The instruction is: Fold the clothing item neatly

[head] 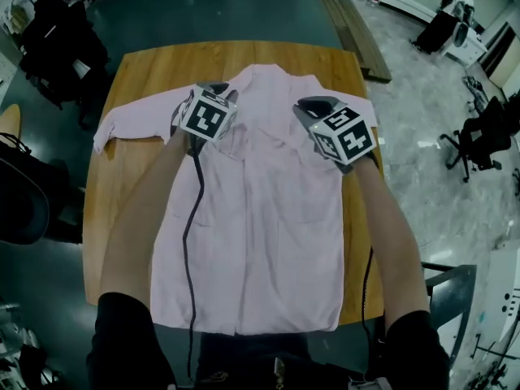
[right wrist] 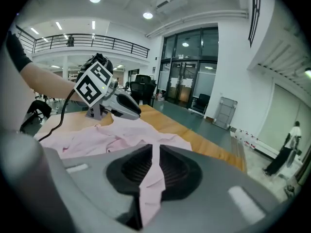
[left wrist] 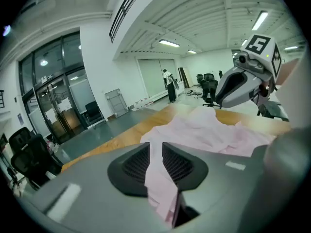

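The pink shirt (head: 260,218) lies flat on a wooden table (head: 154,63), front up, with its collar (head: 268,75) at the far end and its hem at the table's near edge. One sleeve (head: 138,124) stretches out to the left across the wood. Around the shoulders the cloth is rumpled and lifted into folds, while the body below lies smooth.

The left gripper (head: 218,94) pinches shirt fabric at the left shoulder, just beside the collar. Its own view shows a strip of pink cloth pressed between the two dark pads. The right gripper (head: 313,108) pinches the fabric at the right shoulder in the same way, with a narrow fold of cloth running up between its closed pads. The two grippers are level with each other, on either side of the collar. A black cable (head: 188,242) trails from the left gripper back over the shirt toward the person.

Around the table is a dark floor (head: 219,10). Office chairs (head: 479,132) stand to the right, and a person (head: 455,2) is at the far right.
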`<action>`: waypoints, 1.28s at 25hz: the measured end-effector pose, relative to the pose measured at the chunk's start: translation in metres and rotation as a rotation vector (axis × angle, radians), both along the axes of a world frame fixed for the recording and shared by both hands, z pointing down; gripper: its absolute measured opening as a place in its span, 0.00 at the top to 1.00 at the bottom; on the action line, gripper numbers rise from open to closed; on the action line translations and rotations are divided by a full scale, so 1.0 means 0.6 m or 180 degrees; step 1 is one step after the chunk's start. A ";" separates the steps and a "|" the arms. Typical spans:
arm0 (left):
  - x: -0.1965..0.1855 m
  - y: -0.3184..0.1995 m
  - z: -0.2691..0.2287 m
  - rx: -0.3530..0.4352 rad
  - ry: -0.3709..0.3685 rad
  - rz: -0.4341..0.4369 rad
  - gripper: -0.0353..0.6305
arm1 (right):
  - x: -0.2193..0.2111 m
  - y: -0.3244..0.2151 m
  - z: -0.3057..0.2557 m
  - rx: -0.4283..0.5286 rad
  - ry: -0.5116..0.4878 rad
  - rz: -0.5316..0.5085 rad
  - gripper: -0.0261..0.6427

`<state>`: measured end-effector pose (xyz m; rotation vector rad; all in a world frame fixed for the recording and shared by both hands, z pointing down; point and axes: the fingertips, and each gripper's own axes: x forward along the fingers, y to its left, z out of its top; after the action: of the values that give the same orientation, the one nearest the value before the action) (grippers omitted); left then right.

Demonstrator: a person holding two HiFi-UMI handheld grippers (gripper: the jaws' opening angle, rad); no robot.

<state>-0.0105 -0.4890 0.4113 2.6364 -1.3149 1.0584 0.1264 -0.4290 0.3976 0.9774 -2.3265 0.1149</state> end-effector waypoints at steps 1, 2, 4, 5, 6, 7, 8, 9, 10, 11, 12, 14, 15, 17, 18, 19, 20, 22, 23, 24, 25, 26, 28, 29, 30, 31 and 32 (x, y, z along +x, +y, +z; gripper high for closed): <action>-0.002 -0.019 0.010 0.0005 -0.0056 0.0016 0.81 | -0.005 -0.023 0.009 0.0004 0.0003 -0.0029 0.89; -0.004 -0.036 0.024 -0.0008 -0.0123 0.0036 0.81 | -0.010 -0.046 0.020 -0.0002 -0.0001 -0.0051 0.89; -0.009 -0.068 0.060 -0.0044 -0.0281 0.0092 0.81 | -0.019 -0.085 0.045 -0.0020 0.0001 -0.0078 0.89; -0.011 -0.083 0.079 -0.0056 -0.0363 0.0137 0.81 | -0.023 -0.103 0.058 -0.0027 0.0015 -0.0093 0.89; -0.013 -0.097 0.098 -0.0067 -0.0446 0.0198 0.81 | -0.027 -0.119 0.072 -0.0038 0.0034 -0.0115 0.89; -0.016 -0.110 0.116 -0.0081 -0.0532 0.0274 0.81 | -0.032 -0.134 0.087 -0.0055 0.0059 -0.0145 0.89; -0.019 -0.122 0.135 -0.0094 -0.0624 0.0355 0.81 | -0.035 -0.147 0.103 -0.0080 0.0092 -0.0179 0.89; -0.022 -0.133 0.153 -0.0102 -0.0718 0.0433 0.80 | -0.038 -0.160 0.119 -0.0108 0.0132 -0.0207 0.88; -0.024 -0.144 0.169 -0.0109 -0.0799 0.0503 0.80 | -0.039 -0.172 0.134 -0.0133 0.0172 -0.0223 0.87; -0.026 -0.155 0.183 -0.0125 -0.0857 0.0566 0.79 | -0.038 -0.183 0.148 -0.0152 0.0201 -0.0225 0.87; -0.026 -0.164 0.196 -0.0158 -0.0890 0.0623 0.77 | -0.037 -0.192 0.160 -0.0168 0.0217 -0.0216 0.87; -0.024 -0.180 0.220 -0.0252 -0.0923 0.0726 0.71 | -0.037 -0.206 0.183 -0.0206 0.0239 -0.0204 0.87; -0.024 -0.186 0.231 -0.0292 -0.0945 0.0768 0.70 | -0.037 -0.209 0.194 -0.0231 0.0251 -0.0208 0.87; -0.026 -0.196 0.250 -0.0350 -0.1002 0.0811 0.70 | -0.041 -0.210 0.215 -0.0285 0.0263 -0.0233 0.87; -0.028 -0.201 0.255 -0.0367 -0.1026 0.0806 0.75 | -0.043 -0.212 0.223 -0.0303 0.0262 -0.0245 0.87; -0.030 -0.207 0.257 -0.0362 -0.1041 0.0783 0.85 | -0.045 -0.215 0.228 -0.0311 0.0260 -0.0251 0.87; -0.032 -0.215 0.256 -0.0339 -0.1041 0.0747 0.87 | -0.045 -0.220 0.232 -0.0312 0.0257 -0.0247 0.87; -0.038 -0.236 0.246 -0.0263 -0.0995 0.0615 0.88 | -0.043 -0.230 0.235 -0.0294 0.0247 -0.0208 0.87; -0.044 -0.250 0.238 -0.0222 -0.0951 0.0503 0.88 | -0.042 -0.236 0.234 -0.0273 0.0235 -0.0180 0.87; -0.051 -0.266 0.230 -0.0193 -0.0892 0.0365 0.88 | -0.041 -0.242 0.231 -0.0242 0.0215 -0.0150 0.87; -0.059 -0.283 0.222 -0.0178 -0.0828 0.0217 0.88 | -0.041 -0.250 0.228 -0.0209 0.0187 -0.0120 0.87; -0.066 -0.299 0.216 -0.0175 -0.0774 0.0072 0.88 | -0.042 -0.257 0.224 -0.0180 0.0156 -0.0091 0.87; -0.079 -0.324 0.215 -0.0187 -0.0740 -0.0165 0.88 | -0.044 -0.269 0.225 -0.0171 0.0119 -0.0041 0.87; -0.082 -0.331 0.220 -0.0203 -0.0758 -0.0239 0.88 | -0.045 -0.272 0.231 -0.0197 0.0129 -0.0025 0.87; -0.083 -0.333 0.231 -0.0227 -0.0789 -0.0272 0.88 | -0.047 -0.273 0.241 -0.0243 0.0154 -0.0018 0.87; -0.081 -0.331 0.243 -0.0252 -0.0818 -0.0269 0.88 | -0.048 -0.272 0.253 -0.0302 0.0189 -0.0023 0.87; -0.079 -0.328 0.253 -0.0272 -0.0824 -0.0250 0.88 | -0.050 -0.271 0.266 -0.0362 0.0221 -0.0035 0.87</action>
<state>-0.0577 -0.6858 0.5632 2.4292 -1.3665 1.4481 0.0961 -0.5917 0.5570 0.8979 -2.2359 0.2033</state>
